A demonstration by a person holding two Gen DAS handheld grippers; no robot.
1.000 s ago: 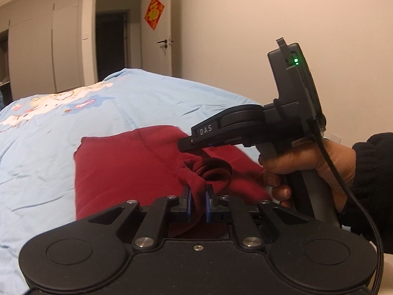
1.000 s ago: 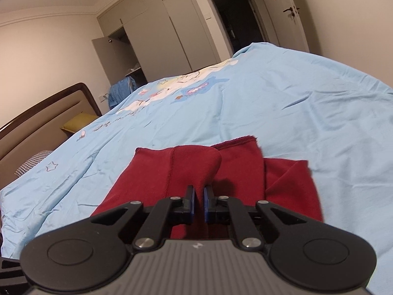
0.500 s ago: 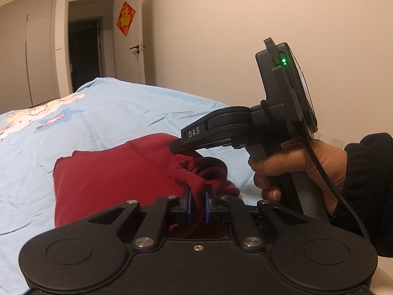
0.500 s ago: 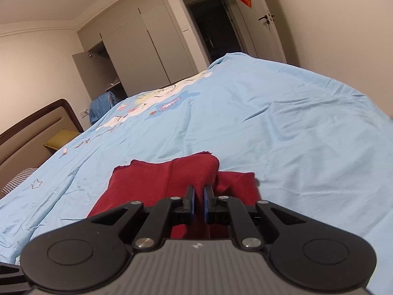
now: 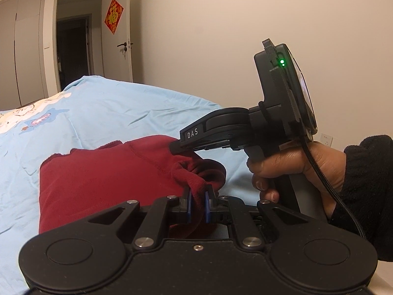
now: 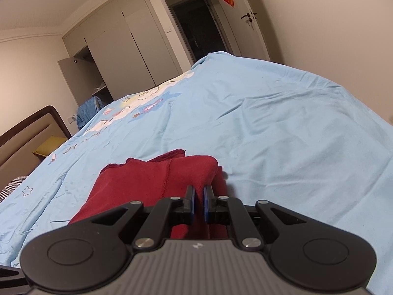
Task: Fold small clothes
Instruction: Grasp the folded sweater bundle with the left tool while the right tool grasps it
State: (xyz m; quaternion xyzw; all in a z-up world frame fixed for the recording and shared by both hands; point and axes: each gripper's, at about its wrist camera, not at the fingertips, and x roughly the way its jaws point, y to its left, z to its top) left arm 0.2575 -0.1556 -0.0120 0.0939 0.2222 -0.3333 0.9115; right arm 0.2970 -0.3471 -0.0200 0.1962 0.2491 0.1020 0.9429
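Observation:
A dark red garment [image 5: 103, 179] lies partly folded on the light blue bedspread [image 5: 110, 113]. My left gripper [image 5: 197, 205] is shut on a bunched edge of it at the near side. In the left wrist view the right gripper's body [image 5: 221, 132] reaches in from the right, held by a hand [image 5: 292, 169] in a black sleeve, its tip over the red cloth. In the right wrist view my right gripper [image 6: 198, 202] is shut on a fold of the red garment [image 6: 147, 184], whose upper layer drapes back over the lower one.
The blue bedspread [image 6: 270, 123] stretches far ahead and to the right. A brown headboard [image 6: 29, 132] and a yellow pillow [image 6: 48, 146] sit at the left. Wardrobes [image 6: 118, 46], a dark doorway [image 6: 196, 24] and a white door [image 5: 121, 46] stand beyond the bed.
Both grippers have carried the gripped edge farther across the garment, so less red cloth shows ahead of the right gripper. Both stay shut on the cloth.

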